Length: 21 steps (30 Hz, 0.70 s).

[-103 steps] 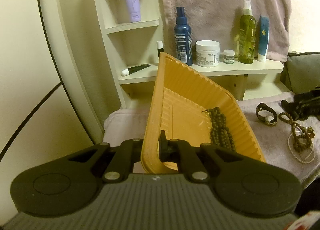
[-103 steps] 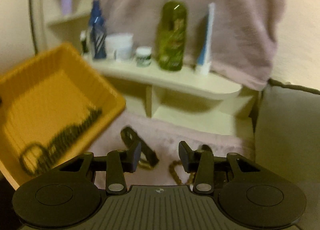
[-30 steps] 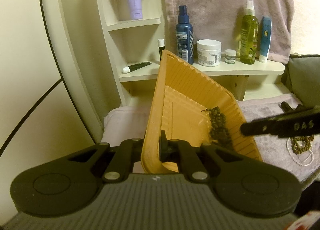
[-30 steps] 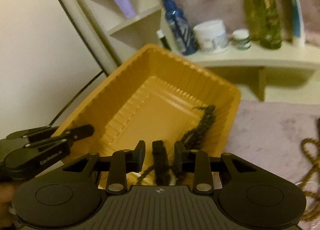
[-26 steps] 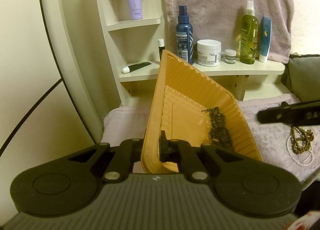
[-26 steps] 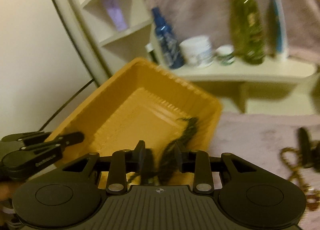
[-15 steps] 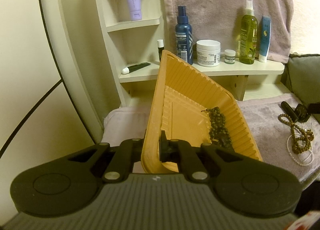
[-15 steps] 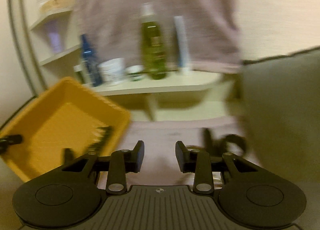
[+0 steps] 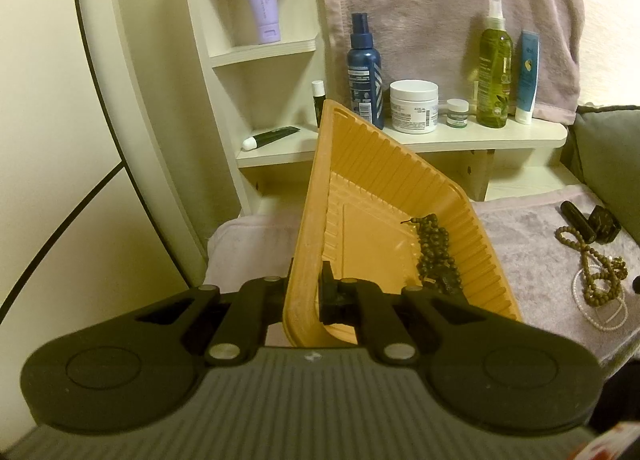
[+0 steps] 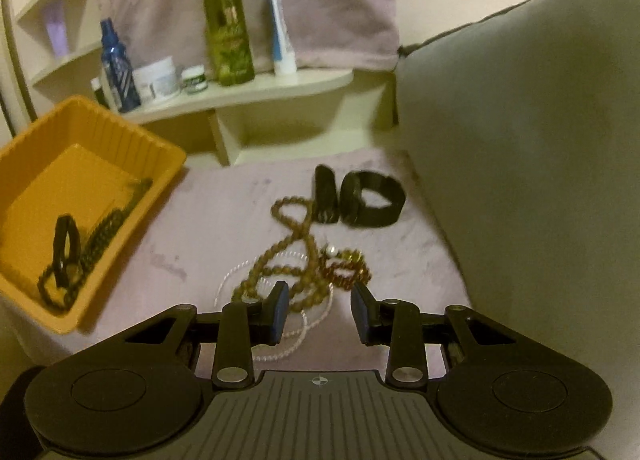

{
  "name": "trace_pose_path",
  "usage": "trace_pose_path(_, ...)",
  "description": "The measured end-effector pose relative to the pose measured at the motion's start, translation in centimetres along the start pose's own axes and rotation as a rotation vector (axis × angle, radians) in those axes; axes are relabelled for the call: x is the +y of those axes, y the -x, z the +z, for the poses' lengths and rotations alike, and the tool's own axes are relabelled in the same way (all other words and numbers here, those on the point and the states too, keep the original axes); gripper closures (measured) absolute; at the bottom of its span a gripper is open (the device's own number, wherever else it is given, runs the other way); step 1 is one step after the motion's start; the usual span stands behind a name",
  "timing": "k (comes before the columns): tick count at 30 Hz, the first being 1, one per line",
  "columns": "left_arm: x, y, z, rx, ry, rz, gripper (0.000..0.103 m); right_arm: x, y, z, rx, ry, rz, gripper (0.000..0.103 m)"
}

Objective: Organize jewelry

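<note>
Jewelry is spread on a mauve towel (image 10: 224, 216) and partly gathered in an orange tray (image 9: 372, 196). The tray's near rim is clamped by the left hand-held gripper (image 9: 306, 292), one finger outside the wall and one inside. A dark bead necklace (image 9: 434, 252) is seen along the tray's right wall, and a dark band (image 10: 64, 252) lies on it near the tray's front. On the towel, a brown bead necklace (image 10: 288, 256) is looped over a white pearl strand (image 10: 296, 336), with a reddish bracelet (image 10: 346, 268) touching it. Two black bands (image 10: 370, 200) are set just behind. The right hand-held gripper (image 10: 320, 314) is held apart above the pile, nothing between its fingers.
</note>
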<state>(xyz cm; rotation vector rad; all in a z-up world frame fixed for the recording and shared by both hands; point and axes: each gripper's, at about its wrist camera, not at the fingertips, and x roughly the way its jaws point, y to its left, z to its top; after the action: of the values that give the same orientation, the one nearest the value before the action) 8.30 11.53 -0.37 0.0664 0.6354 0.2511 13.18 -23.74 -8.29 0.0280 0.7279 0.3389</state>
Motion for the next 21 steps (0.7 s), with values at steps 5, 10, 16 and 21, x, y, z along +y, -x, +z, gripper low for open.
trace_pose_path(5,0.0,0.0,0.0,0.0,-0.002,0.001,0.097,0.4,-1.0,0.1,0.007,0.014,0.02,0.068)
trace_pose_path(10,0.0,0.0,0.0,0.0,-0.003,0.002,0.097,0.8,-2.5,0.7,0.018,0.008,0.035,0.068)
trace_pose_path(16,0.0,0.0,0.1,0.002,-0.001,0.0,0.097,0.6,-4.3,0.9,0.042,-0.026,0.005,0.072)
trace_pose_path(21,0.1,-0.1,0.1,0.002,0.001,0.001,0.097,0.8,-4.8,1.2,0.044,-0.005,-0.001,0.086)
